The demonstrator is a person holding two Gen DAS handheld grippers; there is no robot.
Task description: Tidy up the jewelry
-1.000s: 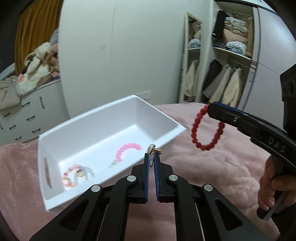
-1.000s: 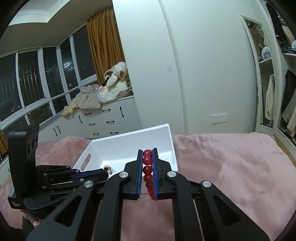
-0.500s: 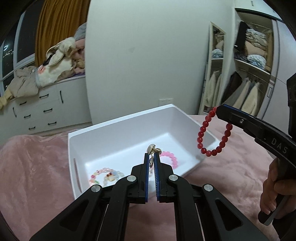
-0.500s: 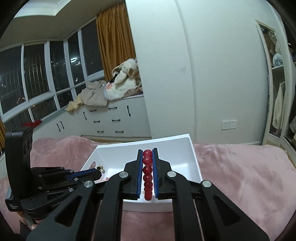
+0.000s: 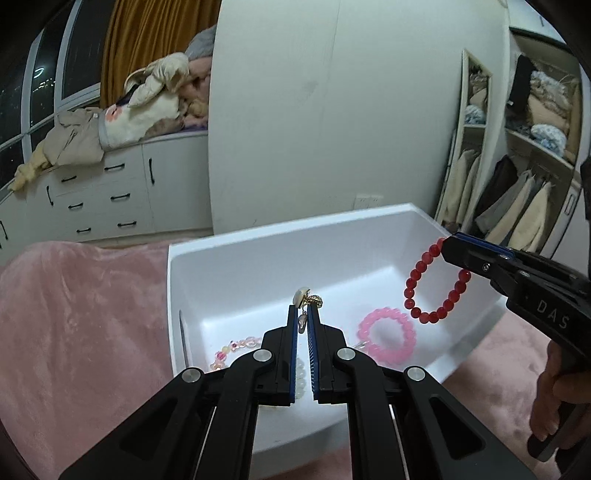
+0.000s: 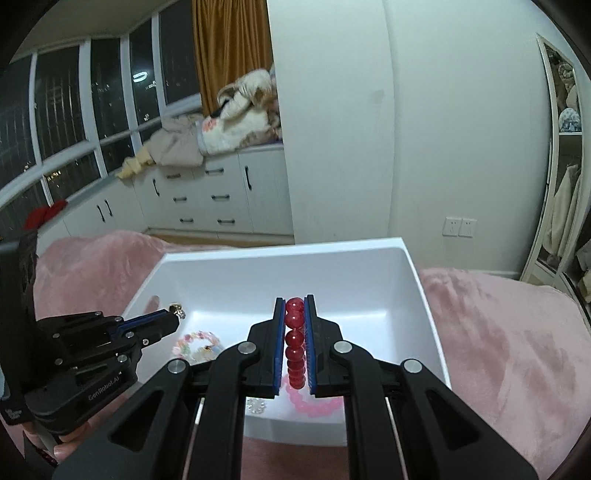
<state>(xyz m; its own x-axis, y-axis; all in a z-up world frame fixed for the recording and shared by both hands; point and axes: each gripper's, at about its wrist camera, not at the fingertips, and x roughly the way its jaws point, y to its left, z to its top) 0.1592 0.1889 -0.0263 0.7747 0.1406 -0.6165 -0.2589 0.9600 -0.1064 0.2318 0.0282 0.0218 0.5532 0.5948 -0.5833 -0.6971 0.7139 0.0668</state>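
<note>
Over the white tray point(image 5: 258, 243), the left gripper point(image 5: 303, 314) pinches a gold earring point(image 5: 308, 301) mid-tray, while the right gripper point(image 6: 294, 314) clamps a red bracelet point(image 5: 436, 286) inside the right rim.

A white bin point(image 5: 280, 240) sits on a pink blanket point(image 5: 81, 314). The red bracelet point(image 5: 436, 284), pink bracelet point(image 5: 386, 338) and pastel multicoloured bracelet point(image 6: 195, 341) differ; the curtain point(image 5: 155, 33) is mustard.

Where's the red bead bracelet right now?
The red bead bracelet hangs from the shut right gripper over the white tray, above the pink bracelet.
</note>
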